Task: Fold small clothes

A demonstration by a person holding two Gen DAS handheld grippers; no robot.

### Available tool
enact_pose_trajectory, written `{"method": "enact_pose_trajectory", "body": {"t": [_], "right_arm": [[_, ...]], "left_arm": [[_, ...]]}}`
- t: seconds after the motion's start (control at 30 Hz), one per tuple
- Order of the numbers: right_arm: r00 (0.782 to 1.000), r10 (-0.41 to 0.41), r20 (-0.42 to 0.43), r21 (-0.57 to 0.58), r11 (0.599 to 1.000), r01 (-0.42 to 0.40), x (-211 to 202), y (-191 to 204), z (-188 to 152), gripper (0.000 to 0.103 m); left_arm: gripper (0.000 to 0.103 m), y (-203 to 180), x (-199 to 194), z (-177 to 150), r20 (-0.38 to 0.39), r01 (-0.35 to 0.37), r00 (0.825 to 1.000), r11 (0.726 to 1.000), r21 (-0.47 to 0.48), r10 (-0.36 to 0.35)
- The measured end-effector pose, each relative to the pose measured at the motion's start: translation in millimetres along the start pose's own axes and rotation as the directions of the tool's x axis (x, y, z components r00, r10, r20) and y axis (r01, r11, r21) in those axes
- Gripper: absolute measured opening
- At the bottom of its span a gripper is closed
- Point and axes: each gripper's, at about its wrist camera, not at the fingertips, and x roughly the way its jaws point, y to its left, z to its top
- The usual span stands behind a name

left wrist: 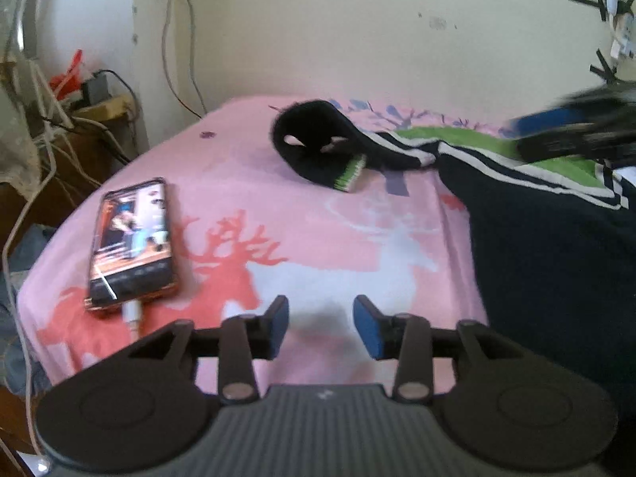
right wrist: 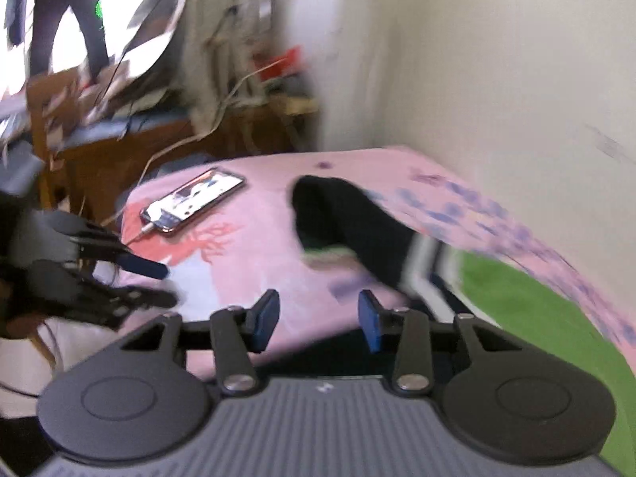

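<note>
A small dark navy garment [left wrist: 548, 246] with white stripes and green trim lies on the pink blanket [left wrist: 302, 214], its sleeve [left wrist: 318, 139] curled toward the far middle. My left gripper [left wrist: 321, 324] is open and empty, low over the blanket to the left of the garment. My right gripper [right wrist: 318, 320] is open and empty, over the garment's near edge; the view is blurred. The sleeve shows there too [right wrist: 349, 218]. Each gripper shows in the other's view, the right one [left wrist: 576, 131] blurred at the far right, the left one [right wrist: 131, 274] at the left.
A lit phone [left wrist: 133, 244] on a white cable lies on the blanket's left part; it also shows in the right wrist view [right wrist: 194, 200]. A wall stands behind the bed. Cluttered wooden furniture and cables [left wrist: 59, 119] stand off the left edge.
</note>
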Motion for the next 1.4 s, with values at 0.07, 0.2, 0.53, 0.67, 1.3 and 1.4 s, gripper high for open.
{"method": "enact_pose_trajectory", "body": {"t": [0.07,0.2,0.53,0.67,1.3,1.4], "right_arm": [[0.999,0.026,-0.032,-0.047,0.999,-0.027,43,9,13,0.032],[0.995,-0.003,-0.098,-0.081,0.997,-0.005,122,18,30,0.043],[0.984,0.128,0.127,0.231,0.961,-0.155,128,13,117,0.004],[0.951,0.032,0.308,0.339,0.930,-0.142,44,-49,121,0.004],[0.863,-0.499,0.080,0.989,0.147,-0.007,-263,-203,-318,0.056],[0.826,-0.564,0.025,0.994,0.106,0.042,-299,-193,-336,0.056]], "left_arm": [[0.038,15,-10,-6,0.016,-0.011,1.000,1.000,-0.023,0.012],[0.039,40,-21,-14,0.021,-0.015,1.000,0.993,-0.119,0.017],[0.039,69,-22,-16,0.021,-0.019,0.999,0.976,-0.218,0.025],[0.039,60,-17,-5,0.057,0.016,0.998,0.977,-0.211,-0.004],[0.052,-128,175,197,-0.005,0.291,0.956,0.955,-0.061,-0.292],[0.017,-157,217,206,-0.069,0.281,0.957,0.959,-0.040,-0.283]]}}
